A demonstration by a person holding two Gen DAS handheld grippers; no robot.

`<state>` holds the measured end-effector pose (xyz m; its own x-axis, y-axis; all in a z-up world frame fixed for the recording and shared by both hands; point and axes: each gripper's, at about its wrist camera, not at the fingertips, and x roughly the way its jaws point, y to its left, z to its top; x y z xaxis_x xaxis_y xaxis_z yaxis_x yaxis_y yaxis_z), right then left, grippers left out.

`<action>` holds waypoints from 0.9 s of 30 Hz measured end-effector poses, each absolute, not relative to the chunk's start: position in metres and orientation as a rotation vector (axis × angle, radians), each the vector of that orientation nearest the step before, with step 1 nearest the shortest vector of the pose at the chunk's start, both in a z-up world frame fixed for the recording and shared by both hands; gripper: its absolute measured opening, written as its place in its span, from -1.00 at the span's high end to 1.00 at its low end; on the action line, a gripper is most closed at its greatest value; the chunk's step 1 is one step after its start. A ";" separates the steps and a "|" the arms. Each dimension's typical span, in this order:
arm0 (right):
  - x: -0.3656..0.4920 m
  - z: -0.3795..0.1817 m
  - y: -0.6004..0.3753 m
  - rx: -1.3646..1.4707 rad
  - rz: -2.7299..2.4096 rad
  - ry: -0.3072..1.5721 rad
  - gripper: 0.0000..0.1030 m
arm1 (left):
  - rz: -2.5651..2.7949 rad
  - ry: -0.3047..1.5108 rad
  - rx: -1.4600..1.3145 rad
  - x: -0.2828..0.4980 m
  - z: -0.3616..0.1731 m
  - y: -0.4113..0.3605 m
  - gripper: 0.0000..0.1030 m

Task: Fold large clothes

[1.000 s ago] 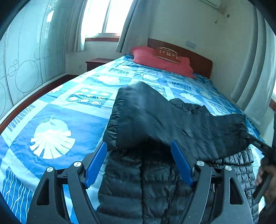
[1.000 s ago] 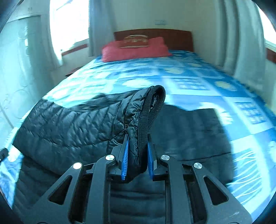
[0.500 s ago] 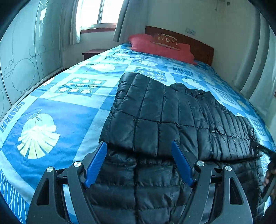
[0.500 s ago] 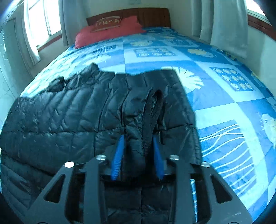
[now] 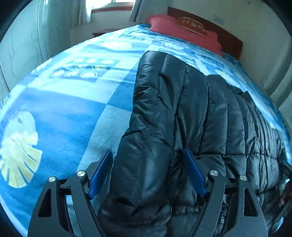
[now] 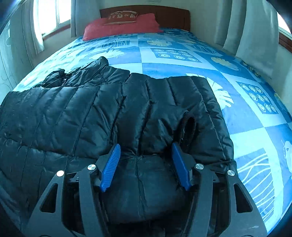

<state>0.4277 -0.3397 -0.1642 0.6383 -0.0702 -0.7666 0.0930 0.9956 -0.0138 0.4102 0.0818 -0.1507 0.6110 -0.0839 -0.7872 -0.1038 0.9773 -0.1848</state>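
A black quilted puffer jacket (image 5: pixel 182 109) lies on the blue patterned bed cover (image 5: pixel 63 109), one part folded across its body. My left gripper (image 5: pixel 147 173) hangs low over the jacket's near left edge. Its jaws are wide and still opening, the puffy folded edge sits between the blue pads, and neither pad presses on it. In the right wrist view the jacket (image 6: pixel 73 113) spreads to the left. My right gripper (image 6: pixel 146 145) is opening over the sleeve end. The ribbed cuff (image 6: pixel 188 127) lies loose just beyond the right pad (image 6: pixel 180 164).
A red pillow (image 6: pixel 124 23) leans on the wooden headboard (image 6: pixel 173 16) at the far end. Bare cover (image 6: pixel 255 127) stretches right of the jacket. Windows and grey curtains (image 6: pixel 246 27) flank the bed, and a glass wardrobe door (image 5: pixel 21 54) stands on the left.
Both grippers sank toward the bed. The right gripper carried the sleeve down onto the jacket, opened and let go of the cuff. The raised fold now lies flat.
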 end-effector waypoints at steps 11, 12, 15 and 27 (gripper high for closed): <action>0.450 -0.137 -0.329 0.151 0.009 0.822 -0.09 | -0.002 0.717 -0.217 0.407 -0.079 0.070 -0.50; 0.456 -0.142 -0.326 0.154 0.011 0.834 -0.09 | -0.006 0.722 -0.200 0.415 -0.081 0.067 -0.50; 0.473 -0.164 -0.319 0.138 -0.004 0.878 -0.17 | 0.039 0.821 -0.119 0.449 -0.114 0.055 -0.50; 0.473 -0.145 -0.274 0.067 0.097 0.782 -0.18 | -0.021 0.683 -0.200 0.443 -0.088 0.041 -0.48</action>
<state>0.4726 -0.2742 -0.1447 0.7056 0.1120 -0.6997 -0.0626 0.9934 0.0959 0.4435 0.0414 -0.0877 0.7764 -0.0852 -0.6244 -0.0458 0.9806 -0.1908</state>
